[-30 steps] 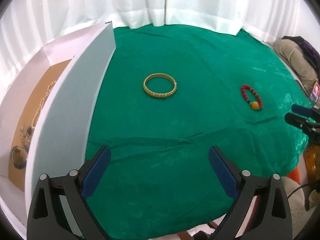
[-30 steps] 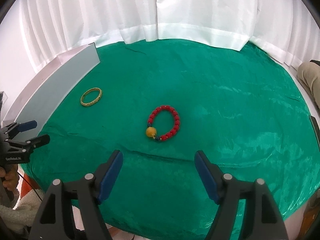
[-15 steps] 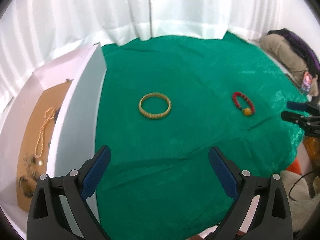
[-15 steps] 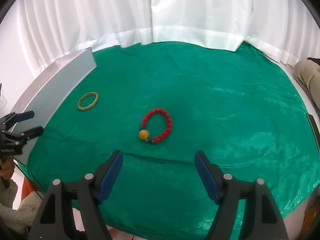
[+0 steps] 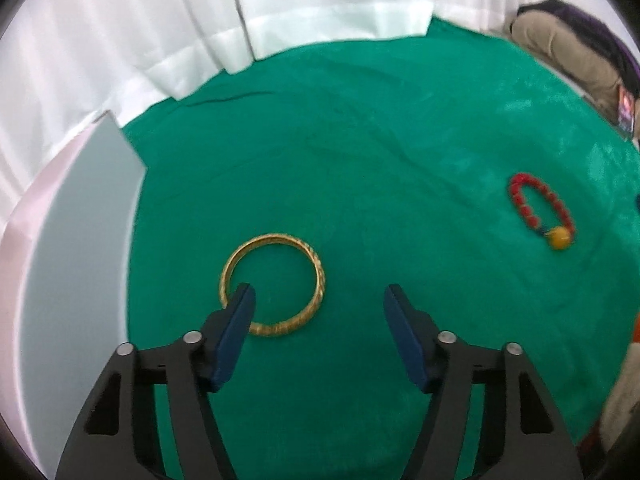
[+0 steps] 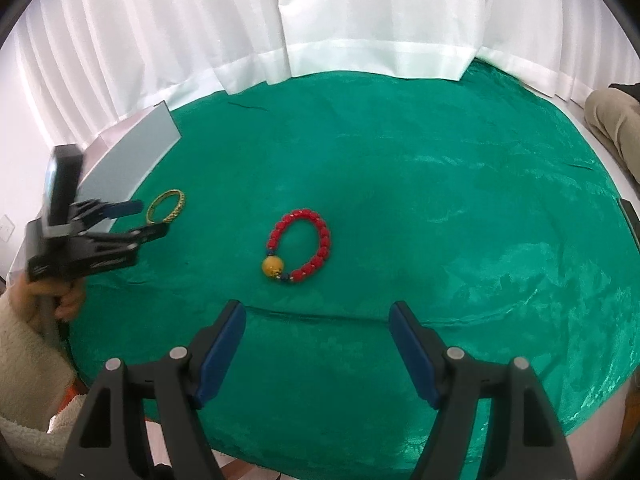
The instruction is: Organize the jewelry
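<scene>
The round gold metal bangle [image 5: 273, 285], lying flat on the green velvet cloth [image 5: 380, 184], is straddled at its left rim by the left gripper [image 5: 318, 298], whose partly spread jaws have just been closing without pressing on it, making this hand the nearer.

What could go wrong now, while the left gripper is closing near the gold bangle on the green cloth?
1. The left gripper, jaws just narrowing, has one fingertip over the gold bangle rim; it may push the ring aside rather than catch it.
2. The green cloth is wrinkled; a low finger might snag it and drag the red bead bracelet.
</scene>
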Available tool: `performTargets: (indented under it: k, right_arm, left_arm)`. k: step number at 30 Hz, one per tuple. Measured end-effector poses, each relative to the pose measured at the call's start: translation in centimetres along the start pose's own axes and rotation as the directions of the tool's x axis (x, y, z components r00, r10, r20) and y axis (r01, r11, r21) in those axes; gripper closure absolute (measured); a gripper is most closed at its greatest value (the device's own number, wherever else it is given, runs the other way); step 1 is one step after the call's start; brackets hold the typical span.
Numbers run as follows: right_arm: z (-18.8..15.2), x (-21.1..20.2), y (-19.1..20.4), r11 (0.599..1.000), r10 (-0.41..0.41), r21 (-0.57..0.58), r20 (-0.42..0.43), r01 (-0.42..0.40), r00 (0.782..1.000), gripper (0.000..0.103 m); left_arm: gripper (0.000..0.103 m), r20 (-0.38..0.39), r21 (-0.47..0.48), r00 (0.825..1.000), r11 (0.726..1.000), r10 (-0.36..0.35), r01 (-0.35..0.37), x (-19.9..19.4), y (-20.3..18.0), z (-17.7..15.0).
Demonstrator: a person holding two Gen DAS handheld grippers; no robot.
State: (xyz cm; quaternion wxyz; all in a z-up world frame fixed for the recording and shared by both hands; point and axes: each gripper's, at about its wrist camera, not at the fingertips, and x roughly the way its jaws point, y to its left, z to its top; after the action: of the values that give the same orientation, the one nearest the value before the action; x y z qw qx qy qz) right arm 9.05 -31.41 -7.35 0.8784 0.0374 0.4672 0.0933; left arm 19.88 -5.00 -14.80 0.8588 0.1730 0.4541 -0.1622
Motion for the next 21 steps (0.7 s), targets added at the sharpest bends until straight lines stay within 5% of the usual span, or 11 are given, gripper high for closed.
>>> performTargets:
  k: [3,5,6,7,12,16,21]
  right_arm:
    - [0.0,-0.1,-0.5,1.0,-0.008,0.013,0.0,0.008,1.0,0.027]
    - [0.1,-0.1,-1.0,1.0,-0.01,0.017,0.003,0.01,1.0,0.027]
    - [0.2,-0.2,-1.1,1.0,-0.011,0.017,0.004,0.011,1.0,0.027]
    - [0.2,-0.2,-1.2,1.0,-0.012,0.014,0.004,0.012,1.0,0.027]
    - [1.1,-0.5,-1.7,0.998,-0.015,-0.062,0.016,0.016,1.0,0.027]
    - [1.3,-0.2,-1.1,0.967,-0.083,-0.238,0.022,0.086,0.996,0.027]
    - [1.2,1.7,0.7,0.941,0.042,-0.334,-0.059,-0.059,0.997,0.032]
  left_arm:
    - [0.051,-0.006,-0.012,0.999,0.999,-0.053,0.053,1.2,0.7,0.3]
    - [0.072,-0.025,-0.056,0.995,0.994,-0.099,0.098,1.4,1.4,0.5]
    - [0.094,-0.036,-0.081,0.993,0.99,-0.117,0.113,1.5,1.7,0.6]
    - [0.099,-0.042,-0.095,0.992,0.989,-0.119,0.114,1.5,1.9,0.6]
    - [0.1,-0.017,-0.143,0.992,0.982,-0.123,0.119,-0.1,1.9,-0.2]
    - [0.1,0.017,-0.193,0.992,0.973,-0.128,0.129,-2.6,2.0,-1.6]
    - [0.1,0.028,-0.234,0.992,0.964,-0.12,0.123,-4.5,2.0,-2.7]
